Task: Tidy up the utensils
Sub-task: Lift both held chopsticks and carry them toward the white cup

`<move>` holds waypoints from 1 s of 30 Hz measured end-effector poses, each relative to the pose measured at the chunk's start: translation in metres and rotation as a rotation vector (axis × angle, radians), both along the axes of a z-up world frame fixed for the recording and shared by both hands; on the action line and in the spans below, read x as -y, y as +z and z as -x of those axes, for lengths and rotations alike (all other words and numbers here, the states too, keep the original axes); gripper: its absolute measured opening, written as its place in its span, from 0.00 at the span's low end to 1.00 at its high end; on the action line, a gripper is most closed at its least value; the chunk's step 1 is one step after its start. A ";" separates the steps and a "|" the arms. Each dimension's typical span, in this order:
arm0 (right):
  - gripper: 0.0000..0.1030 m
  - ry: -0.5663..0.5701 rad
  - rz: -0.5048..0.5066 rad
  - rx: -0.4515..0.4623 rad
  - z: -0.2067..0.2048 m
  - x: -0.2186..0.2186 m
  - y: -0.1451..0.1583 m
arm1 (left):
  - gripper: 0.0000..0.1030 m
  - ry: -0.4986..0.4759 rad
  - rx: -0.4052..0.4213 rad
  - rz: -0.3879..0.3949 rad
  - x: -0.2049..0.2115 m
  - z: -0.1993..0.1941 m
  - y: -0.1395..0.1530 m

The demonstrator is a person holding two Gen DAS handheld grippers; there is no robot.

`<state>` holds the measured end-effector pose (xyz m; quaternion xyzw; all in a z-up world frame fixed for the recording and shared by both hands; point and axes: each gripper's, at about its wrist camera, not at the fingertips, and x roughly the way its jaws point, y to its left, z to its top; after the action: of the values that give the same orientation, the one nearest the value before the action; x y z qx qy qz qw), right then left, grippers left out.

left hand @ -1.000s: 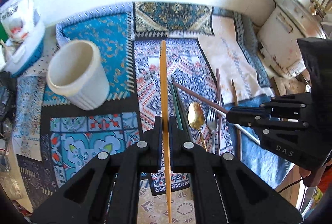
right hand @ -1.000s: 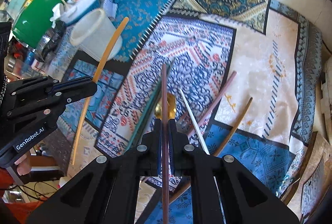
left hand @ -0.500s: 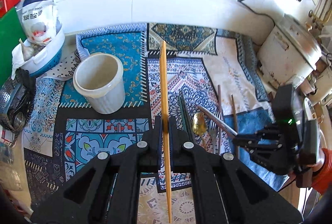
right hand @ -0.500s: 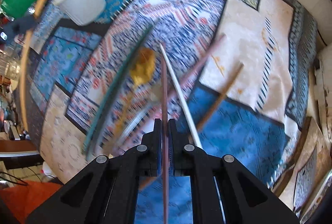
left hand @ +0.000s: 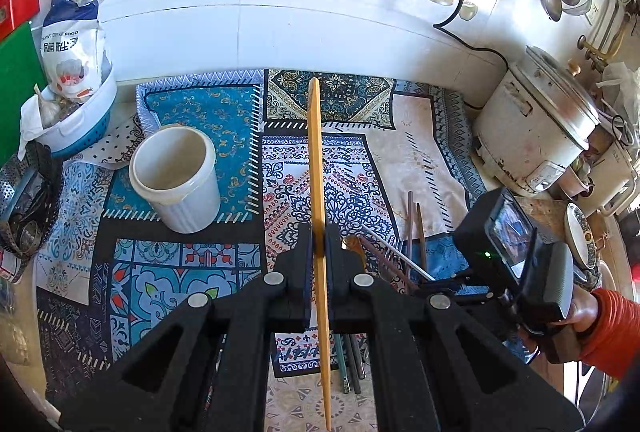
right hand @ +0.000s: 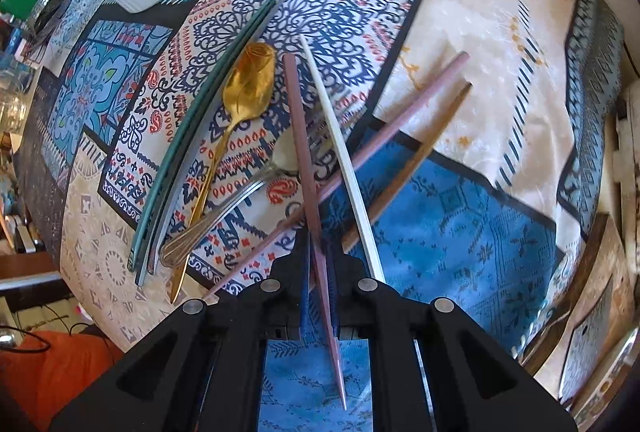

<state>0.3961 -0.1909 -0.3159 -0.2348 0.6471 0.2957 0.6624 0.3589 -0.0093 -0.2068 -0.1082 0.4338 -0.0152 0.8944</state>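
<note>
A yellow chopstick (left hand: 316,168) is pinched between the jaws of the left gripper (left hand: 319,244), running straight out ahead of it with its far tip over the patterned cloth (left hand: 192,112) and its near end trailing back between the gripper's arms. The white cup (left hand: 176,180) stands upright on that cloth, off to the left of the chopstick and well apart from it, its mouth open.

To the right of the cup, the right gripper (right hand: 319,248) has its jaws closed on a mauve chopstick (right hand: 304,144), which points forward over the rest of the loose utensils. Just right of that stick lies a white chopstick (right hand: 340,152), and beyond it a second mauve chopstick (right hand: 400,128) and a brown chopstick (right hand: 432,136) lie slanted across the blue patch of cloth, roughly side by side. On the cup's side of the held stick are a gold spoon (right hand: 248,88), bowl towards the cup, and a silver fork (right hand: 224,204) beside it, their handles crossing. Nearer the cup still, a pair of green chopsticks (right hand: 200,120) lie close together.

Beyond the cup's far right stands a white rice cooker (left hand: 536,128) at the edge of the tabletop (left hand: 536,204). Left of the cup, a white tub (left hand: 80,120) holds a bag (left hand: 72,44).
</note>
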 end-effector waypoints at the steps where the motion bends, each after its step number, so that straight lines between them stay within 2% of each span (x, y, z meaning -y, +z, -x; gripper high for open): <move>1: 0.10 0.006 0.006 -0.010 -0.004 -0.004 0.000 | 0.04 0.004 -0.001 0.000 0.000 0.001 0.000; 7: 0.10 0.066 0.020 0.004 -0.013 -0.021 0.007 | 0.04 0.041 -0.003 0.014 -0.009 0.005 -0.001; 14: 0.10 0.092 0.028 0.004 -0.029 -0.043 0.002 | 0.04 0.085 -0.004 0.021 -0.021 0.007 -0.002; 18: 0.11 0.086 0.045 -0.016 -0.029 -0.063 -0.011 | 0.04 0.093 -0.007 0.017 -0.022 0.006 -0.002; 21: 0.07 0.080 0.040 0.015 -0.029 -0.064 -0.012 | 0.04 0.095 -0.005 0.013 -0.022 0.005 -0.001; 25: 0.06 0.054 -0.002 0.041 -0.029 -0.058 -0.001 | 0.04 0.095 0.003 0.006 -0.022 0.005 0.001; 30: 0.06 -0.016 -0.095 0.097 -0.030 -0.042 0.035 | 0.04 0.106 0.020 0.003 -0.023 0.003 0.006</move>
<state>0.4259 -0.1487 -0.2809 -0.2117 0.6013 0.3092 0.7057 0.3554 0.0140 -0.2010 -0.1323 0.4186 0.0302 0.8980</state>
